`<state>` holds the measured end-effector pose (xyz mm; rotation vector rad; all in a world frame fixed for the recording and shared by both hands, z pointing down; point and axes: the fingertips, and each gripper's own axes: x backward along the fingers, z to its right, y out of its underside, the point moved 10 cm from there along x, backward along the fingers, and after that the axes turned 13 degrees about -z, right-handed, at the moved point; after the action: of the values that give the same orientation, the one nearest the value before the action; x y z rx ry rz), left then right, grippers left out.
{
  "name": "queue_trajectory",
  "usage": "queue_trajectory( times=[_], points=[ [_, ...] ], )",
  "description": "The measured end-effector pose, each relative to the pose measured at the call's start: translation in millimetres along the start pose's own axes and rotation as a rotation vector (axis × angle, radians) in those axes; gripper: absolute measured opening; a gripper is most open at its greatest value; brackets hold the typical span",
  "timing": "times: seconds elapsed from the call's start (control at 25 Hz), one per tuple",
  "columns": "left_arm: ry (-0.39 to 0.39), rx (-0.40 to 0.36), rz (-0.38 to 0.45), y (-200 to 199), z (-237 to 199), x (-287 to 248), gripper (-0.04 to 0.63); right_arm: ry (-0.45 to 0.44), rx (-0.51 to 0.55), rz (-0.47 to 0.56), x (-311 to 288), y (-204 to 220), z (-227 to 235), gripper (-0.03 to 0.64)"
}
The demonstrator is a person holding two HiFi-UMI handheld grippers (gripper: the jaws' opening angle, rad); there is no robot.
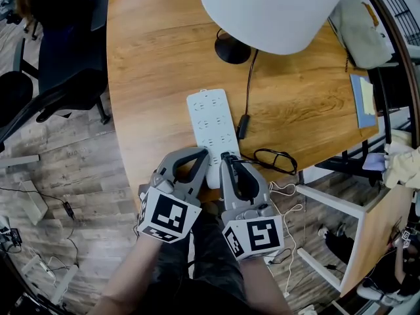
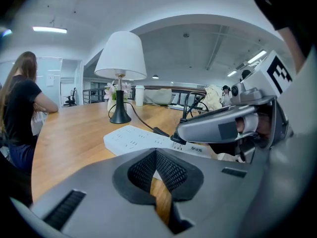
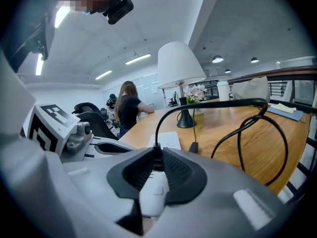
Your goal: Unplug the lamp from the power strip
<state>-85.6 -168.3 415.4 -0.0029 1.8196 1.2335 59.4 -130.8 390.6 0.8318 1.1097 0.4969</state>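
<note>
A white power strip point(image 1: 211, 125) lies on the round wooden table point(image 1: 151, 64). The lamp has a white shade point(image 1: 272, 8) and a black base point(image 1: 232, 50). Its black cord point(image 1: 248, 84) runs past an inline switch point(image 1: 243, 126), loops, and ends in a black plug point(image 3: 156, 151) at the strip's near end. My right gripper point(image 1: 226, 157) is shut on that plug point(image 3: 156, 157). My left gripper point(image 1: 202, 153) is shut with nothing between its pads point(image 2: 156, 155), tips at the near left part of the strip point(image 2: 143, 140).
Dark office chairs point(image 1: 52, 77) stand left of the table. A grey bag point(image 1: 359, 28) and a blue notebook point(image 1: 363, 100) lie at the table's right side. A person point(image 2: 20, 113) sits at the far edge. The table's near edge is right under my grippers.
</note>
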Motion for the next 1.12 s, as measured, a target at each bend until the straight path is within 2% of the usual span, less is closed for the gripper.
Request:
queue_trajectory(
  times=[0.44,0.92,1.12],
  points=[
    [-0.033,0.096,0.109,-4.5,0.4,11.3,-0.005,0.045,-0.052,-0.012,9.7,4.5,19.0,0.067],
    [-0.023,0.1,0.113,-4.8,10.4,8.2,-0.005,0.154,-0.099,-0.083,14.1,9.1,40.8,0.069],
    [-0.02,0.102,0.109,-3.6,11.4,10.5,-0.005,0.17,-0.099,-0.102,12.4,9.4,41.9,0.069]
  ],
)
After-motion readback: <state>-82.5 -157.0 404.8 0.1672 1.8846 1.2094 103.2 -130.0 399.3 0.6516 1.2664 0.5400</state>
